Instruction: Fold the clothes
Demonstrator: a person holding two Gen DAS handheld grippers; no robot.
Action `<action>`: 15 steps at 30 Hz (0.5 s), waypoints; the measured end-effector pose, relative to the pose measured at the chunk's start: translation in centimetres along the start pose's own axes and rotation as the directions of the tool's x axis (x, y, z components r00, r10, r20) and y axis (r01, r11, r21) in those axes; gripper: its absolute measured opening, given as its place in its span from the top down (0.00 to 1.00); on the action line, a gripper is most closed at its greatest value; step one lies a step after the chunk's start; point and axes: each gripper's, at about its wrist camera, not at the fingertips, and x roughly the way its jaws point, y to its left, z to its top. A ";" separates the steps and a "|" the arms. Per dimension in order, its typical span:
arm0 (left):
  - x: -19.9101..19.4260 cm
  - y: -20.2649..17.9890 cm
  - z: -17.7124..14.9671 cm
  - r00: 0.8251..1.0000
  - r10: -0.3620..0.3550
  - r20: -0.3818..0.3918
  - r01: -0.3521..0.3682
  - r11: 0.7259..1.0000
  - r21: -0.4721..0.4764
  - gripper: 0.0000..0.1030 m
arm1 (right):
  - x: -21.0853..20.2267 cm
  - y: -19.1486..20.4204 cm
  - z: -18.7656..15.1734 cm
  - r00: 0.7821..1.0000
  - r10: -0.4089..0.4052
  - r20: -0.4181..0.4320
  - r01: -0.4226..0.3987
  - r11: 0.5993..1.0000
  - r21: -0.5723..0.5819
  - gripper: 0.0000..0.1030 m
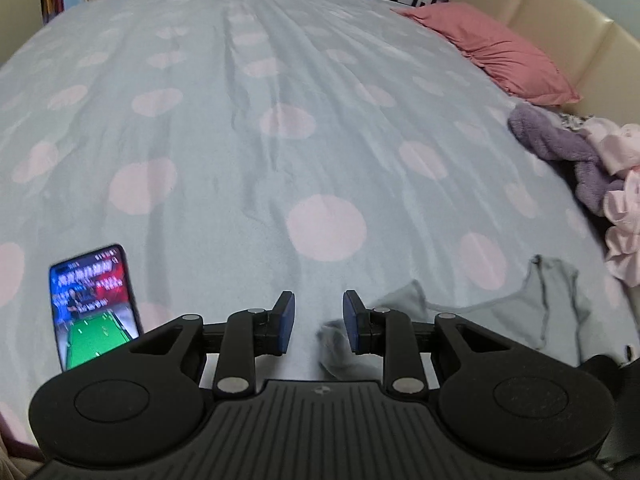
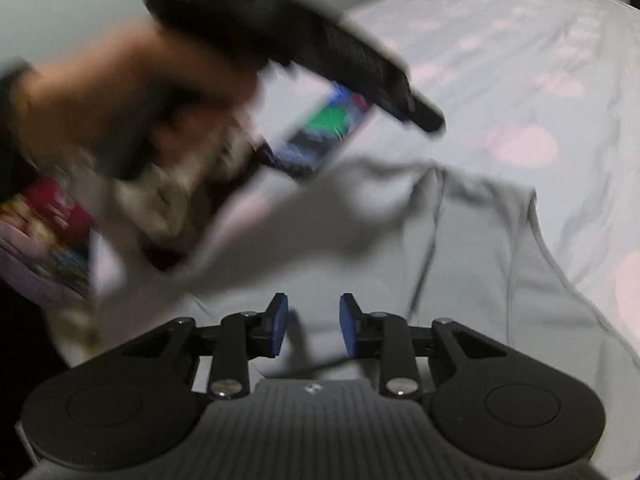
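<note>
A pale grey garment (image 1: 552, 300) lies crumpled on the bed, low and right in the left wrist view. One rumpled corner of it reaches up beside my left gripper (image 1: 319, 322). That gripper is open and only bedsheet shows in the gap between its blue pads. In the right wrist view the same garment (image 2: 480, 260) spreads wide under my right gripper (image 2: 313, 324). It is open just above the cloth, and nothing is pinched. A blurred hand (image 2: 120, 100) holds the left gripper (image 2: 424, 118) above the garment's far edge.
The bed cover (image 1: 280, 120) is light blue with pink dots. A lit phone (image 1: 94, 304) lies on it left of my left gripper. A pink pillow (image 1: 492, 52) and a heap of purple and pink clothes (image 1: 560, 148) sit by the cream headboard (image 1: 560, 12).
</note>
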 end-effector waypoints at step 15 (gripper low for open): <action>-5.0 -3.6 -6.0 0.986 -0.095 -0.140 0.107 0.991 0.077 0.67 | -15.7 -3.7 -5.5 0.995 -0.042 0.094 0.040 0.999 0.021 0.49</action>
